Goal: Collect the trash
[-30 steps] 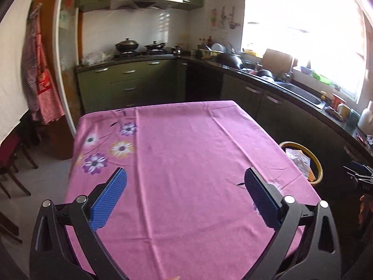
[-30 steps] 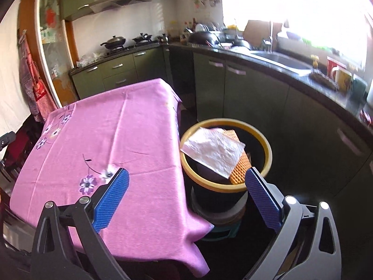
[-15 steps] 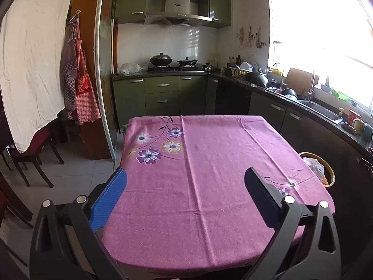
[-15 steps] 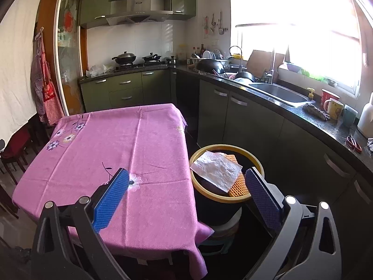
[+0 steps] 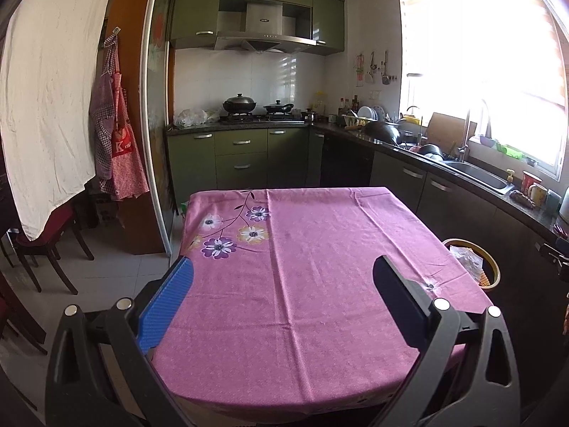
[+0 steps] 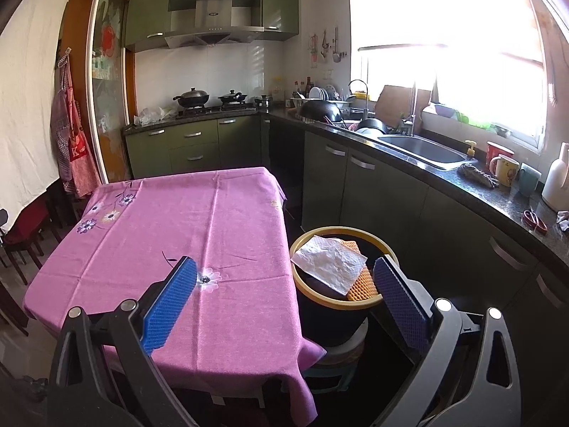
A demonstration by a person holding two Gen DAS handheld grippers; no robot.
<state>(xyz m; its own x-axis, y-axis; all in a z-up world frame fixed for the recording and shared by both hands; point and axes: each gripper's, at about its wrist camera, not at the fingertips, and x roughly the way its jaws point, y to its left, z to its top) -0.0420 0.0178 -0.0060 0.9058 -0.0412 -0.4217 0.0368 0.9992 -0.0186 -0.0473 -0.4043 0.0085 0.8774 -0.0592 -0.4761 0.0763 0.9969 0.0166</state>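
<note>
Two grippers are held above a table draped in a pink floral tablecloth [image 5: 320, 267]. Left gripper [image 5: 282, 284]: fingers spread wide, nothing between the blue pads, positioned over the near half of the tablecloth. Right gripper [image 6: 284, 284]: fingers also spread wide and empty, straddling the table's right edge and the trash bin [image 6: 320, 306].

The trash bin is dark with a yellow rim and stands on a small stool [image 6: 334, 363] just beside the table, between it and the green base cabinets [image 6: 384, 203]. A crumpled white paper [image 6: 329, 263] lies across the bin's opening, resting on an orange honeycomb-textured piece [image 6: 361, 281]. In the left wrist view the bin [image 5: 492, 274] appears past the table's right edge.
</note>
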